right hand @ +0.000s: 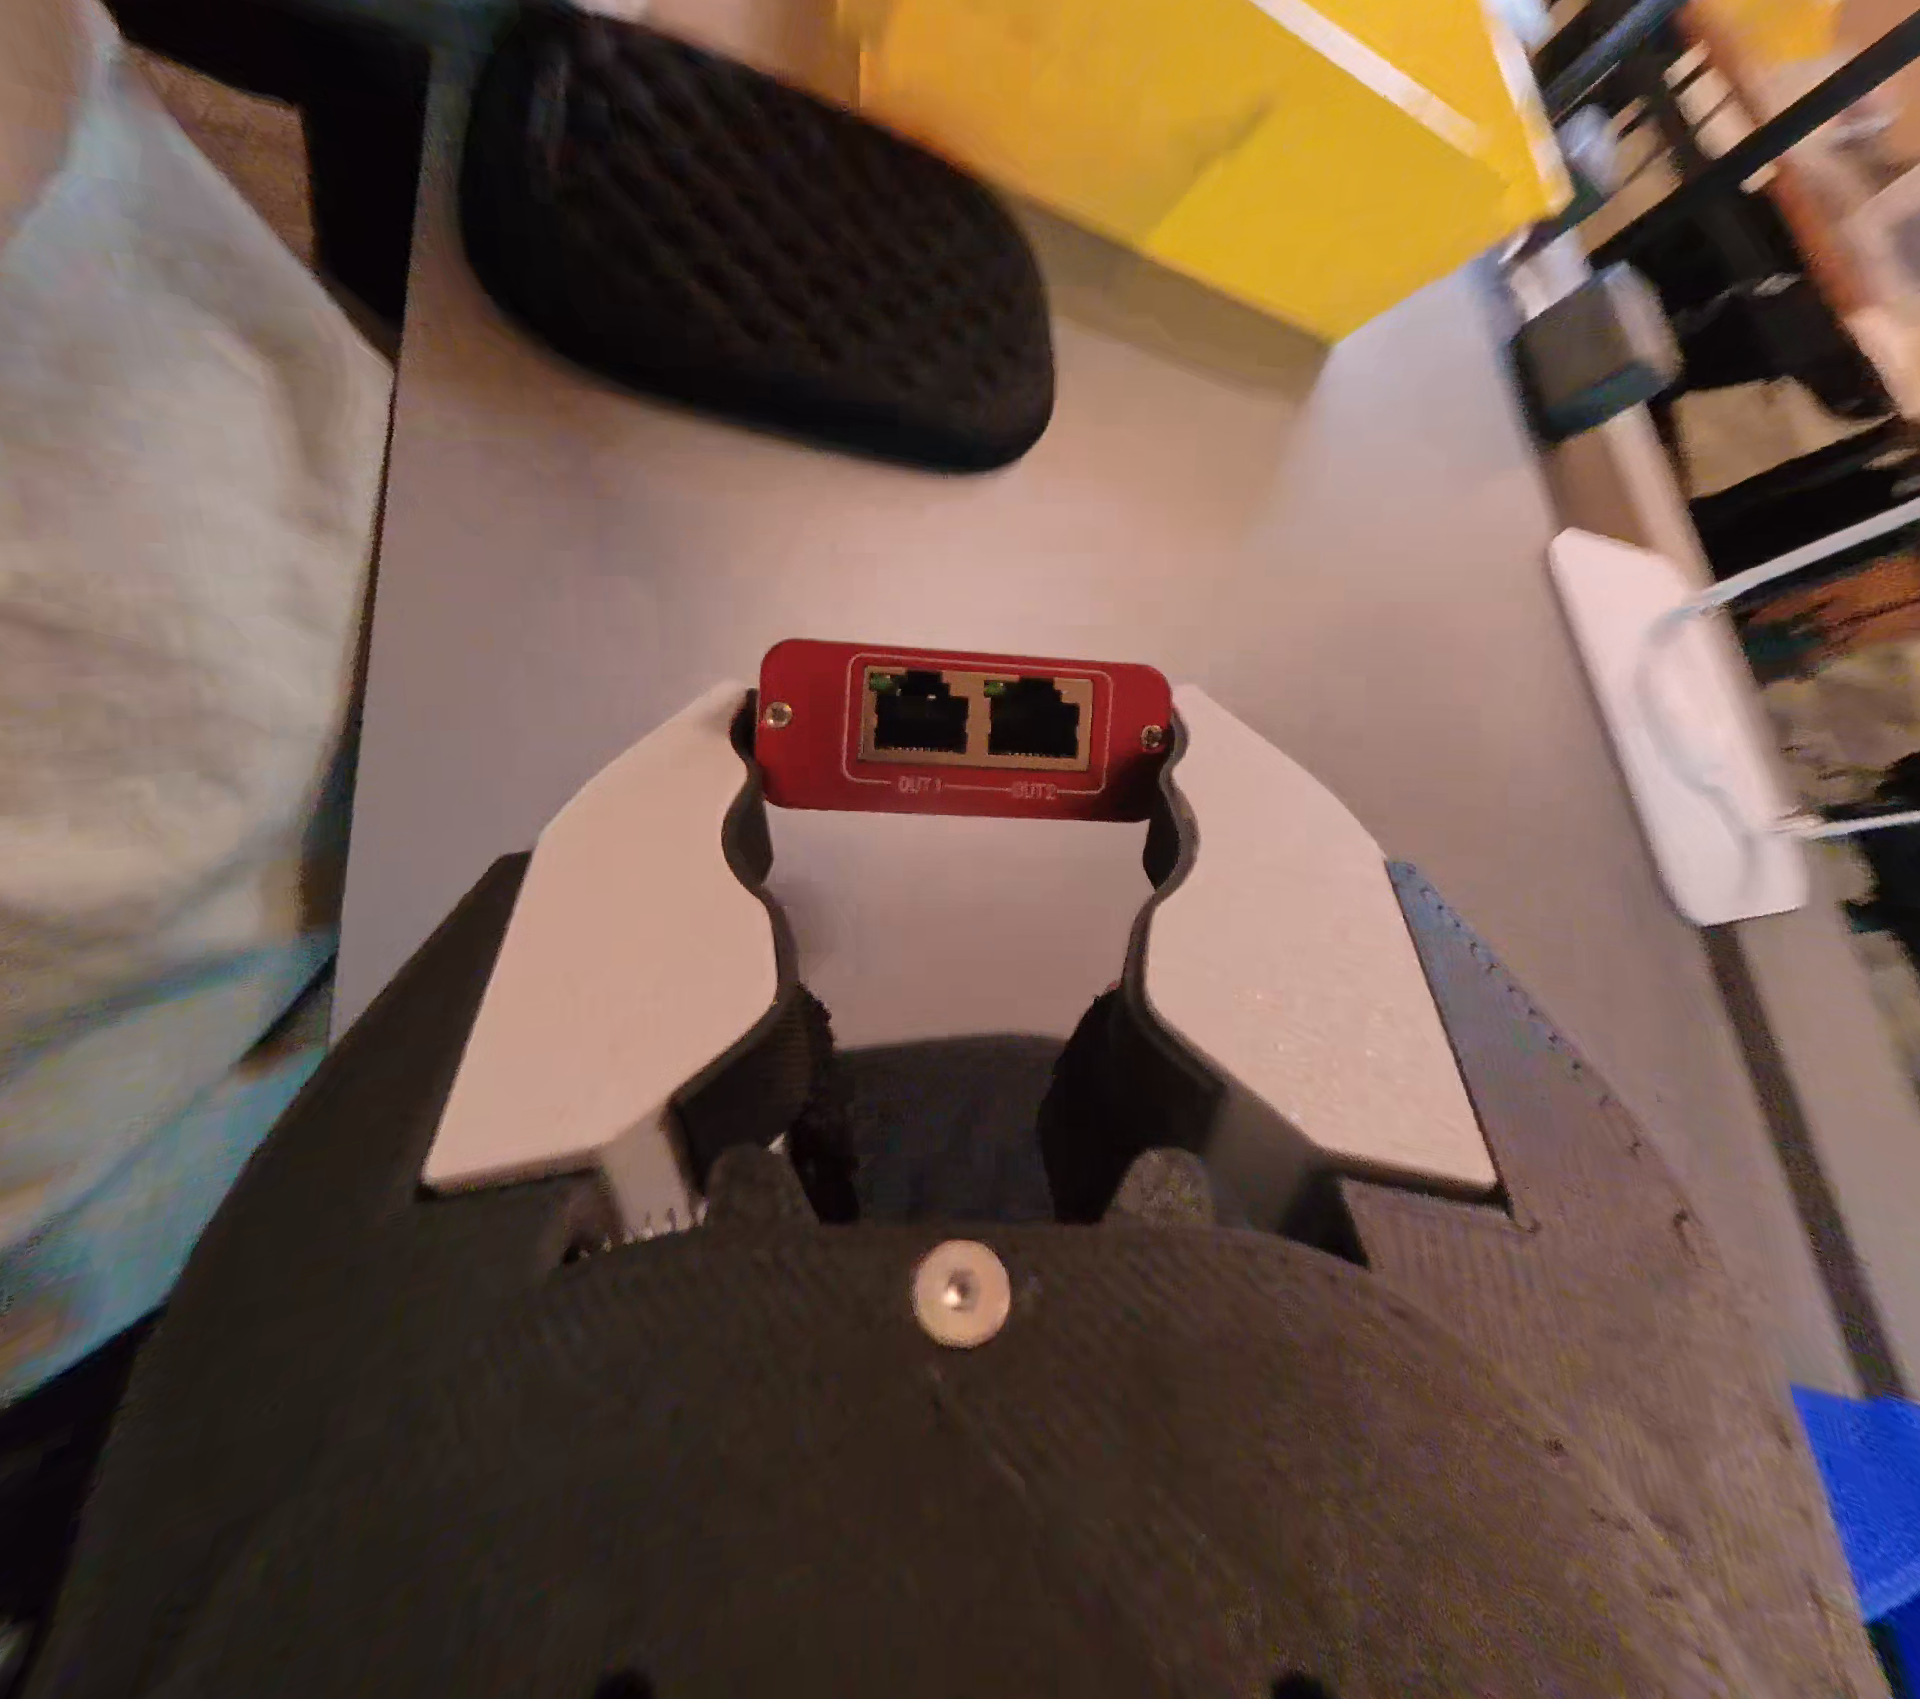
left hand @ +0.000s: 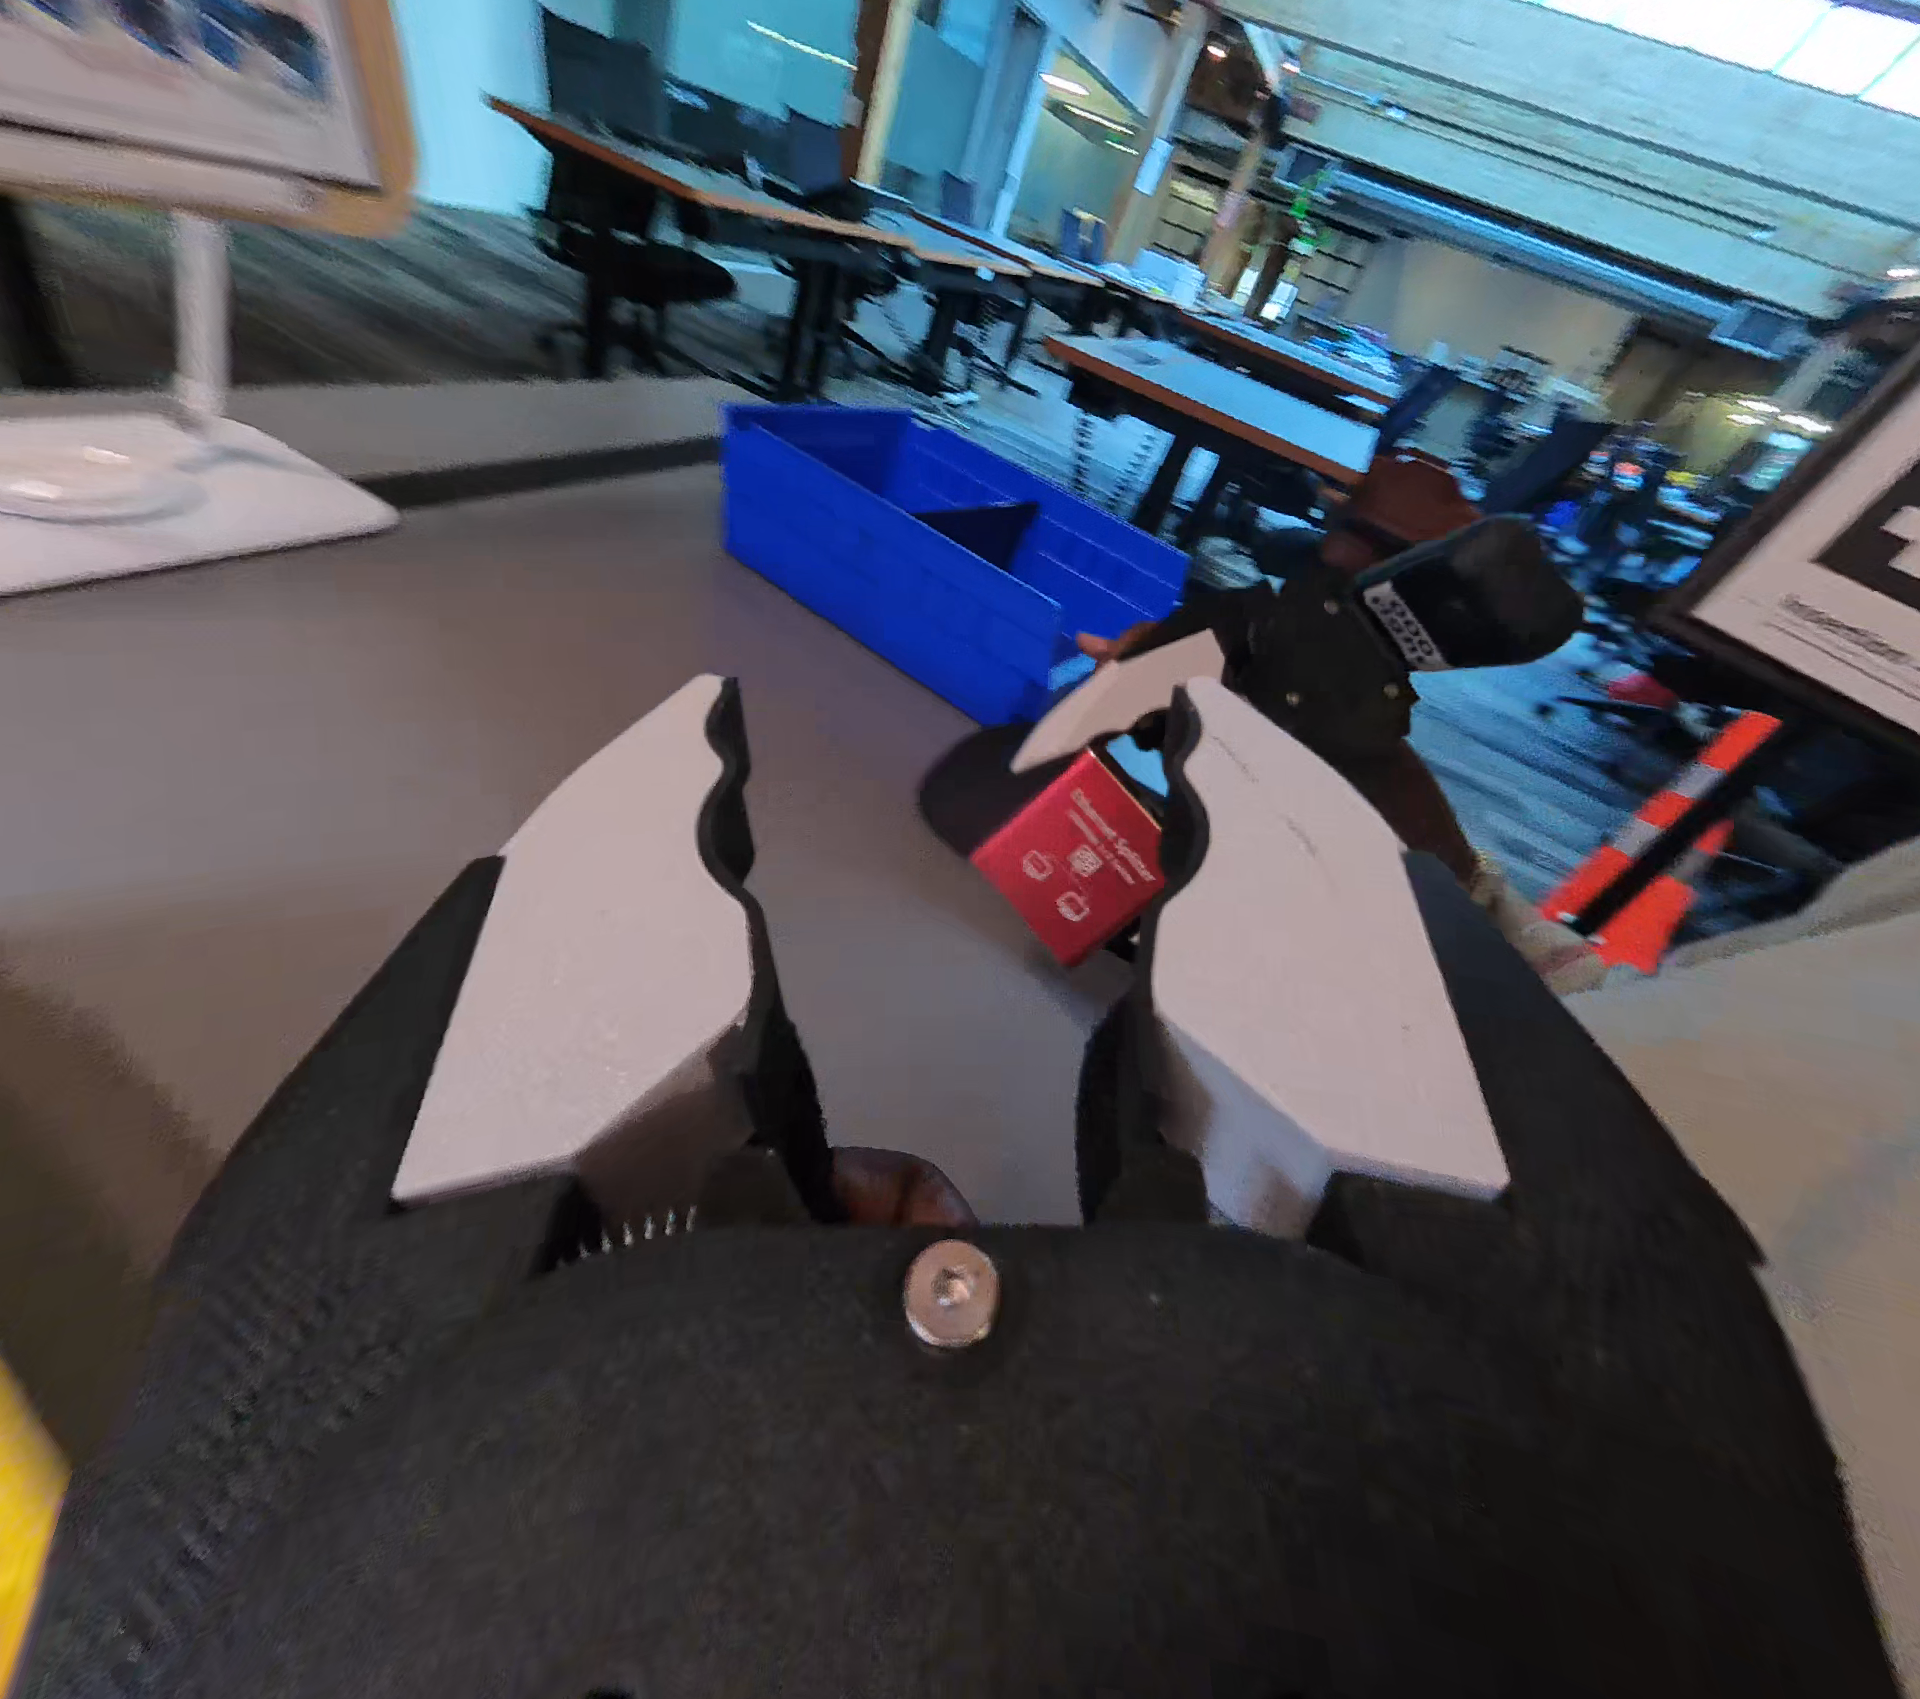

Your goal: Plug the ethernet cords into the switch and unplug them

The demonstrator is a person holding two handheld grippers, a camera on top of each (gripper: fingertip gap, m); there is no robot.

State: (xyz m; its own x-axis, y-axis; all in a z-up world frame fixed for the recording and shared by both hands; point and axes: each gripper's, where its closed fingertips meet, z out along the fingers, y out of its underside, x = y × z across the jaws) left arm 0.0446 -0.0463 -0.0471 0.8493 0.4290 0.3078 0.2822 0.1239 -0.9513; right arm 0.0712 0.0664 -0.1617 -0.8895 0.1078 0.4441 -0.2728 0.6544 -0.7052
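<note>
Right gripper [right hand: 961,740] clamped on the red switch [right hand: 964,730] by its two sides, both ports facing the camera. Held above the grey bench [right hand: 1299,527], near a black pad [right hand: 748,247]. Left gripper [left hand: 961,756] spread wide, empty, the switch just beyond it.

The switch [right hand: 964,730] is a small red metal box with two side-by-side ports on its end face, both empty. It sits pinched by its short sides at the tips of the right gripper [right hand: 964,740], above the grey table [right hand: 1299,569].
</note>
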